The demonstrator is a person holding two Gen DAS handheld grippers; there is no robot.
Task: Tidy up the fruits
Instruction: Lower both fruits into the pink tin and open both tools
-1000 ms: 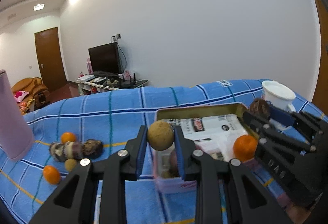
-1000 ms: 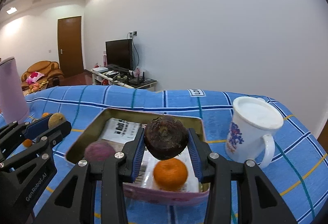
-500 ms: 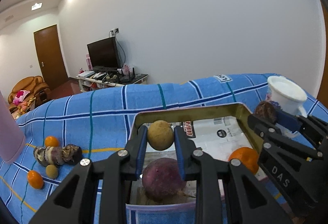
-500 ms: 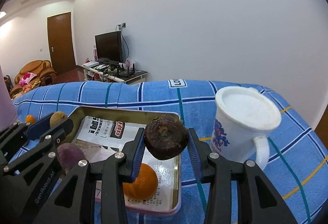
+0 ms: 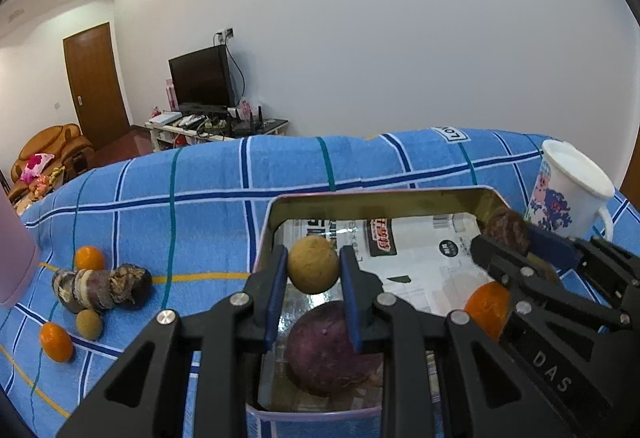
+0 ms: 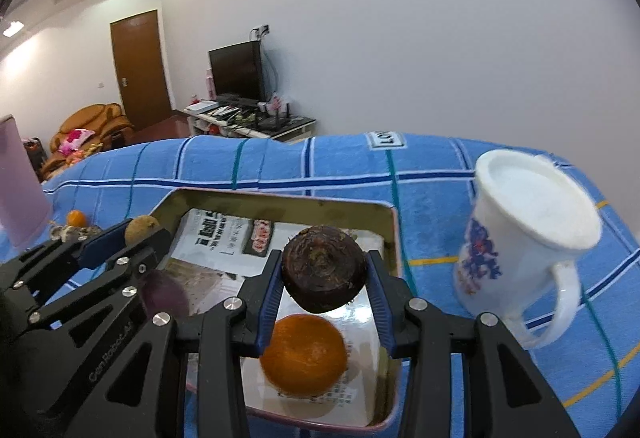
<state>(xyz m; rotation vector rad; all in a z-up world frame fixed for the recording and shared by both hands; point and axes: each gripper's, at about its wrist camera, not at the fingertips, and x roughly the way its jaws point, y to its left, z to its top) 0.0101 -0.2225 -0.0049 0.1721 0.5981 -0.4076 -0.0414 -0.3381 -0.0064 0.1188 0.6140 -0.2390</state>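
My left gripper (image 5: 313, 272) is shut on a small tan round fruit (image 5: 313, 265), held over the near part of a metal tin tray (image 5: 376, 197) lined with newspaper. Below it in the tray lies a purple fruit (image 5: 328, 350), and an orange (image 5: 486, 308) lies to its right. My right gripper (image 6: 324, 282) is shut on a dark brown round fruit (image 6: 324, 274) above the orange (image 6: 304, 356) in the tray (image 6: 280, 197). Each gripper shows at the edge of the other's view, side by side over the tray.
On the blue checked cloth (image 5: 200, 205) left of the tray lie two small oranges (image 5: 89, 258), a dark lumpy root (image 5: 100, 288) and a small tan fruit (image 5: 89, 324). A white printed mug (image 6: 528, 250) stands right of the tray. A pink container (image 6: 18, 189) stands far left.
Both grippers, still shut on their fruits, have moved forward and slightly down over the tray; the tray and mug now look nearer and lower in both views.
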